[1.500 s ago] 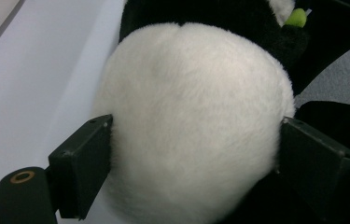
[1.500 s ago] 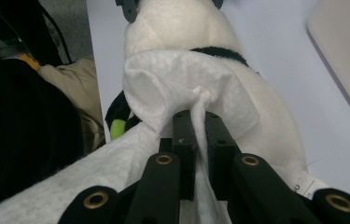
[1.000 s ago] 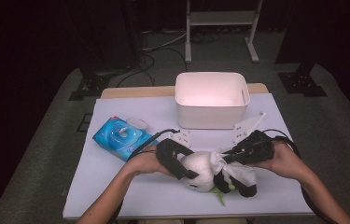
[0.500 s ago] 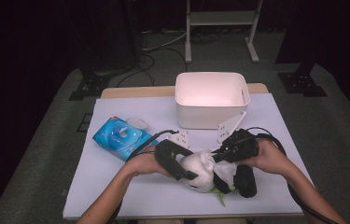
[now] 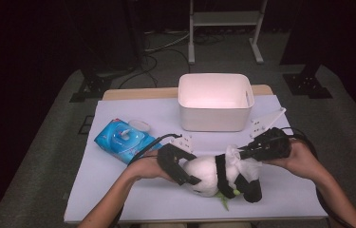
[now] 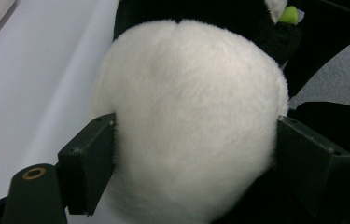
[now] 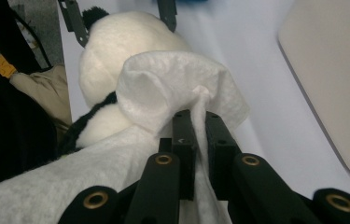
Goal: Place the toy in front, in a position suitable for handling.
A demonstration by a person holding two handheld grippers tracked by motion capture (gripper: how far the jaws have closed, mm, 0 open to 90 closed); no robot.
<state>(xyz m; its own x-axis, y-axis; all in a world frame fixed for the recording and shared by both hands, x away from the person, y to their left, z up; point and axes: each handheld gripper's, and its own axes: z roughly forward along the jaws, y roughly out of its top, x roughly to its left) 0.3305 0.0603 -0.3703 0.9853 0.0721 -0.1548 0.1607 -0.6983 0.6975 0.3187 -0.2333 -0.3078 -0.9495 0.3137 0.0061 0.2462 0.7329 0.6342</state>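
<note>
A black-and-white plush panda (image 5: 213, 176) lies on the pale table cover near the front edge. My left gripper (image 5: 190, 179) clamps its white round end; in the left gripper view both pads press into the fur of the panda (image 6: 191, 121). My right gripper (image 5: 243, 152) is shut on a white wipe (image 5: 238, 157) that drapes over the panda's body. Seen from the right gripper view, the wipe (image 7: 177, 88) bunches up out of the closed jaws, with the panda (image 7: 116, 46) behind it.
A white plastic bin (image 5: 215, 100) stands at the back of the table. A blue pack of wipes (image 5: 123, 138) lies left of my hands. Cables trail from both grippers. The table's front edge (image 5: 190, 219) is close below the panda.
My right gripper with the wipe has slid along the panda, ending a little further right and back. The left gripper and the panda have stayed put.
</note>
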